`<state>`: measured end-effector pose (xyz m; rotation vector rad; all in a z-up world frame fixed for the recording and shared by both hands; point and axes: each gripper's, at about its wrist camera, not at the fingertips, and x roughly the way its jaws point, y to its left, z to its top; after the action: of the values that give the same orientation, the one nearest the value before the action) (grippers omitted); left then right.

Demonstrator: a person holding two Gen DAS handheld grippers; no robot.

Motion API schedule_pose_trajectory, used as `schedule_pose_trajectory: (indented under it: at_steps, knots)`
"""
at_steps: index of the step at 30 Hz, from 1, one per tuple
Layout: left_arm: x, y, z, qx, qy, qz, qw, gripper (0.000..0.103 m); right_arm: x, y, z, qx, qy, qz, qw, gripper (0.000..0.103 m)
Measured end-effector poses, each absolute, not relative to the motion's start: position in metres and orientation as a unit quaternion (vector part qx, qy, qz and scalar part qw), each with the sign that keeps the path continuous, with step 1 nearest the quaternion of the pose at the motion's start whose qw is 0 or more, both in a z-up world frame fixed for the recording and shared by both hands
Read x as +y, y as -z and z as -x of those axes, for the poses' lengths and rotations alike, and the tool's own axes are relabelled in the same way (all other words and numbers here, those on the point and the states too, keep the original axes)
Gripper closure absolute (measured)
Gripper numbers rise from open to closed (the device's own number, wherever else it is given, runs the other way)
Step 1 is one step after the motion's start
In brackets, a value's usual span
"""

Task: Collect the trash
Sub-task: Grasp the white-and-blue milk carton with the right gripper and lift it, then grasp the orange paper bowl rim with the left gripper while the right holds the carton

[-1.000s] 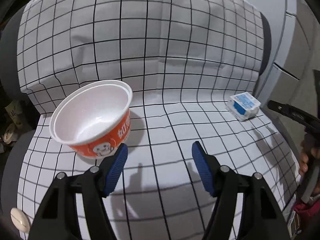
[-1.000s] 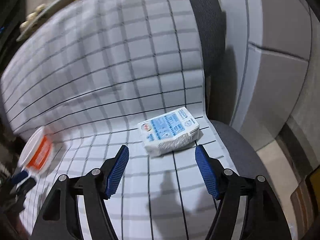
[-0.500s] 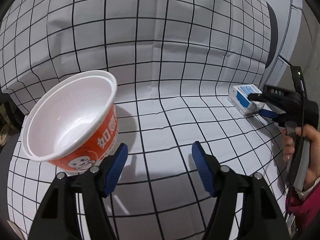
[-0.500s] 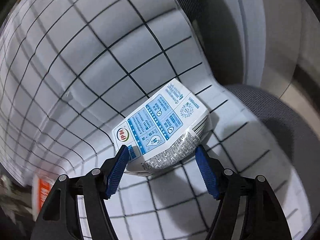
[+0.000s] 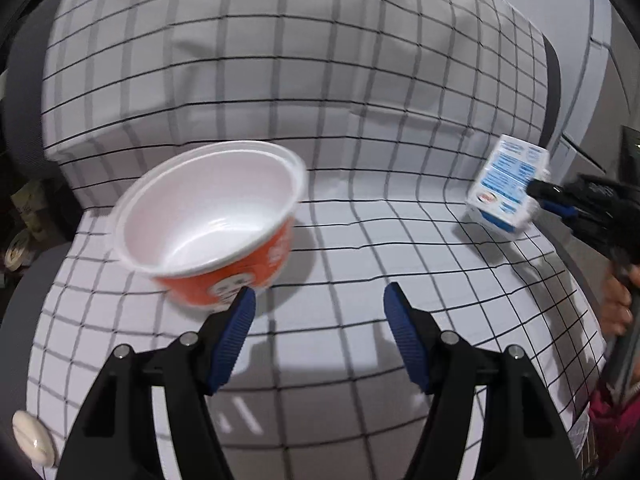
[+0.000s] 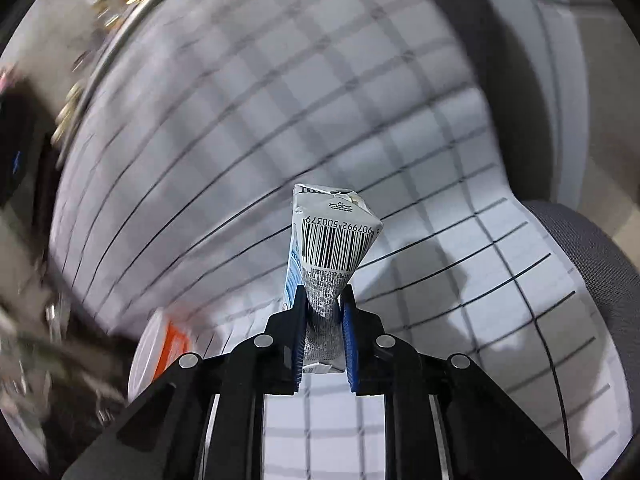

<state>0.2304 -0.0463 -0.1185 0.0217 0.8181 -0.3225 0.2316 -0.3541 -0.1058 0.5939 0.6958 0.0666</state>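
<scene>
1. A bowl (image 5: 208, 220), orange outside with a white print and plain white inside, sits tilted on the left part of the checked cloth (image 5: 360, 264), its mouth turned up and toward the camera. It appears empty.
2. The left claw (image 5: 316, 316) hangs just in front of the bowl with its blue pads apart and nothing between them; its left pad (image 5: 236, 332) is just beside the bowl's lower wall.
3. Open cloth runs from the bowl rightward across the seat, bare between the two claws.
4. A carton (image 5: 506, 188), white with blue print, is lifted clear of the cloth on the right. In the right wrist view its barcode end points away and its body is squashed thin where it is pinched.
5. The right claw (image 6: 323, 332) is closing, its pads pressed on the carton's crushed end.
6. At the far right the cloth ends over a grey cushion edge (image 6: 592, 264).
</scene>
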Motion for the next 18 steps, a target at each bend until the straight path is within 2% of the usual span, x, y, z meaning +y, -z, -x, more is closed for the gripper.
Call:
schedule_pose_trajectory:
  at_steps: [7,13,18]
  knots:
    - [0.009,0.109,-0.213,0.39,0.119,0.02,0.913,0.038,-0.284,0.086,-0.186,0.37,-0.054,-0.135,0.918,0.085]
    - [0.048,0.099,-0.217,0.384,0.083,0.065,0.917,0.038,-0.242,0.097,-0.167,0.386,-0.042,-0.047,0.92,0.085]
    - [0.064,0.092,-0.249,0.378,0.04,0.079,0.921,0.038,-0.225,0.111,-0.171,0.398,-0.04,-0.016,0.916,0.085]
